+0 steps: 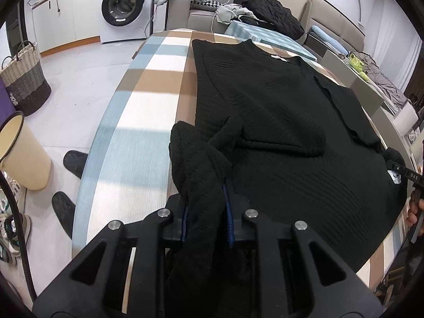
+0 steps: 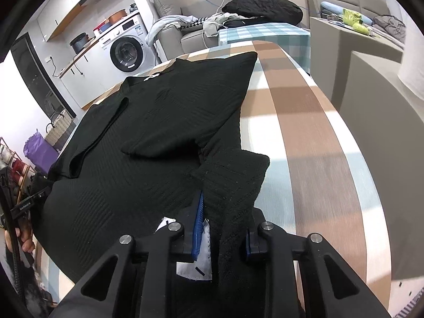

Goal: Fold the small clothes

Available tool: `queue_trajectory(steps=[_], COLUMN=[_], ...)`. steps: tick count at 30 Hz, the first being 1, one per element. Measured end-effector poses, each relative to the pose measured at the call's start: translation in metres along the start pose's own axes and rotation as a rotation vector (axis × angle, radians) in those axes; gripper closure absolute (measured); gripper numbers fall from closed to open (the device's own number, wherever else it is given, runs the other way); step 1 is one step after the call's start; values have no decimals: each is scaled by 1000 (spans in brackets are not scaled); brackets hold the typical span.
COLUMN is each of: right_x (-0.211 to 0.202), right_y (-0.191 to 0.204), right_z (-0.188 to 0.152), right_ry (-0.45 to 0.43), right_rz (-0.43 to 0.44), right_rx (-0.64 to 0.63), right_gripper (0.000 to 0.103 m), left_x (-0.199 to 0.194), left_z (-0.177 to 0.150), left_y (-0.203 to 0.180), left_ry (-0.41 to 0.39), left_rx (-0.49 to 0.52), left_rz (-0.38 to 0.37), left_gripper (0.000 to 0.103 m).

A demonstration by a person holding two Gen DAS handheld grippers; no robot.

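Lying spread on the striped bench (image 1: 148, 84) in front of you is one black knit sweater (image 1: 278, 111), collar and white neck label (image 1: 278, 57) at the far end, hem toward you.

Left claw (image 1: 205, 212): pressed together on a bunched corner of the sweater's near edge, the fabric rising in a lump between the blue-edged fingers (image 1: 228, 212). Right claw (image 2: 221, 228): likewise pinching the sweater's hem at the opposite near corner, with a white care tag (image 2: 196, 262) hanging beside the cloth between its fingers (image 2: 197, 225).

Sleeves: both are folded inward across the chest, one cuff lying near the middle of the body in each view.

Bench cloth: bands of tan, white and pale blue (image 2: 304, 122), bare on either side of the sweater.

Surroundings, left view: washing machine (image 1: 123, 5), woven basket (image 1: 25, 79), cream bin (image 1: 21, 153) and dark slippers (image 1: 74, 161) on the floor. Behind the bench: grey sofa (image 2: 172, 37) carrying a black jacket (image 2: 265, 8) and loose pale clothing.
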State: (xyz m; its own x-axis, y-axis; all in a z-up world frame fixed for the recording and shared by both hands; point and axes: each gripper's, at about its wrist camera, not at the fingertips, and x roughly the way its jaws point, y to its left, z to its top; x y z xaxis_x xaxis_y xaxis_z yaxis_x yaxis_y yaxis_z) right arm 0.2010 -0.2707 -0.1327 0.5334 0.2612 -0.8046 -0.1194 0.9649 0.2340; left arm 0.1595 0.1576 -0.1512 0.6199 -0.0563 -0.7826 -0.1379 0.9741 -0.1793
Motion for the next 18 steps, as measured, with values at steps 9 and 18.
queue_trajectory(steps=[9,18], right_x=[-25,-27], right_y=[1,0], right_z=[-36,-37], right_ry=[7,-3], right_rz=[2,-22], right_rx=[14,16], right_gripper=[80,63], left_x=[-30,-40], left_z=[-37,-42], left_y=[-4,-10], left_ry=[1,-9], left_rx=[15,27], left_rz=[28,89], left_gripper=[85,76])
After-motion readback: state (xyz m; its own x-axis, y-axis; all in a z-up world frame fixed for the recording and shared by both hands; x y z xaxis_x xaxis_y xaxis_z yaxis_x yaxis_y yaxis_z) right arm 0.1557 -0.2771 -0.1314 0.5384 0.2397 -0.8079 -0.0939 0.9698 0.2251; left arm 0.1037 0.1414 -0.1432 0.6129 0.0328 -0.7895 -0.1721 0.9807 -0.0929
